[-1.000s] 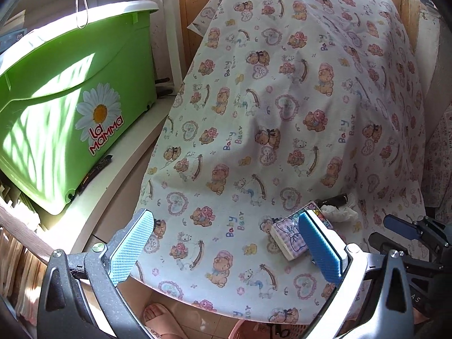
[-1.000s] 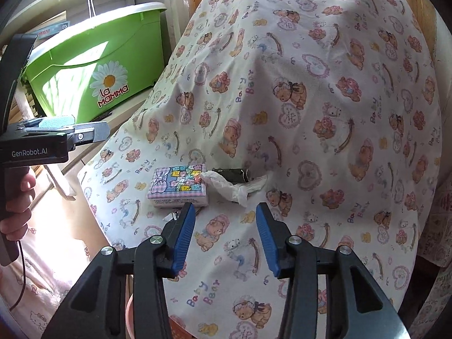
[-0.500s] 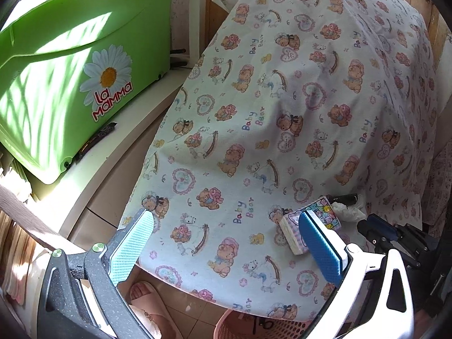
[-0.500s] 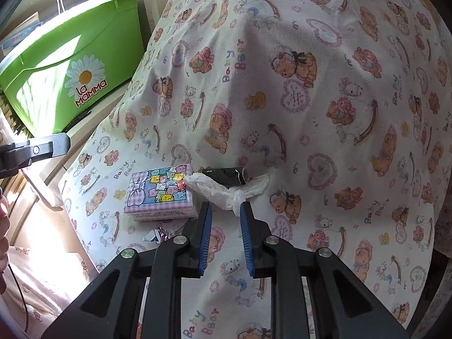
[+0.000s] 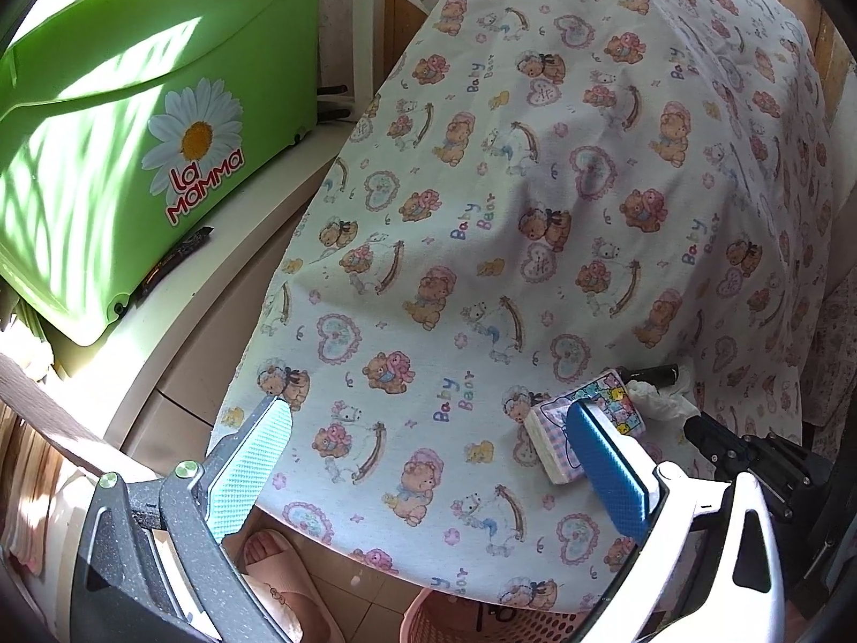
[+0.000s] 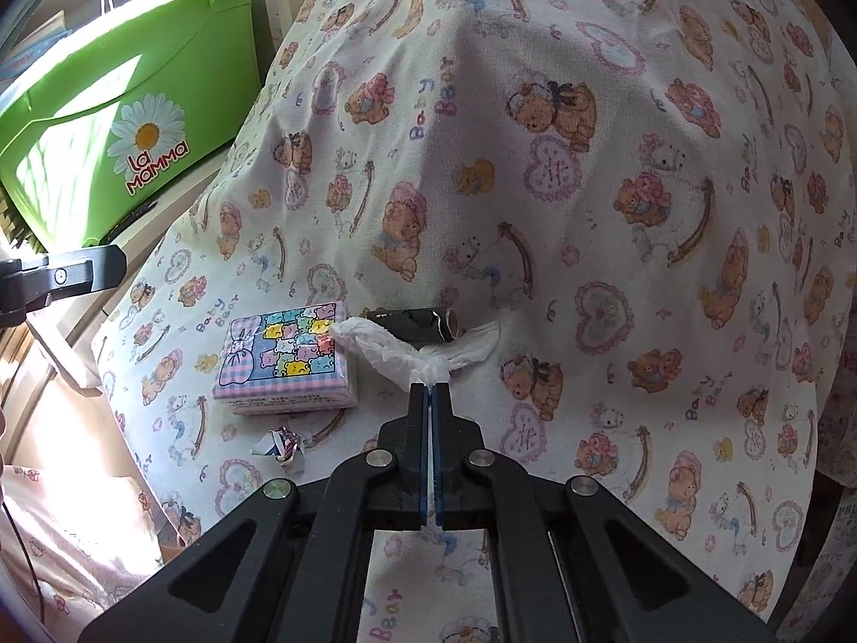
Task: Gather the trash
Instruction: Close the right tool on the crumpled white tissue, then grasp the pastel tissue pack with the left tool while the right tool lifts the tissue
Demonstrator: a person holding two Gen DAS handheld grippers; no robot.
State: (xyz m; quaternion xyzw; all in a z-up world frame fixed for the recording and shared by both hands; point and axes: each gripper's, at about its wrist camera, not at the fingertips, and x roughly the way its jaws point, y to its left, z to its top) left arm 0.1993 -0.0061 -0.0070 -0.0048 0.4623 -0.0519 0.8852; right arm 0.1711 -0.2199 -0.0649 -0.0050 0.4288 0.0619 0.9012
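Right wrist view is giving us the close detail: the right gripper is pressing its jaws together on the near knot of a crumpled white tissue, which is lying on the bear-print cloth just in front of a dark tube and touching the corner of a pastel tissue pack. We are also noting a small crumpled wrapper on the cloth nearer the camera than the pack — hidden from the other view.

Left wrist view is adding what the right one is missing: a pink slipper and the rim of a pink basket on the floor below the cloth's edge. We are logging the left gripper as spread wide, holding nothing, its blue pad overlapping the tissue pack in frame; contact is unclear.

Both views are showing the green tub on the shelf at left.
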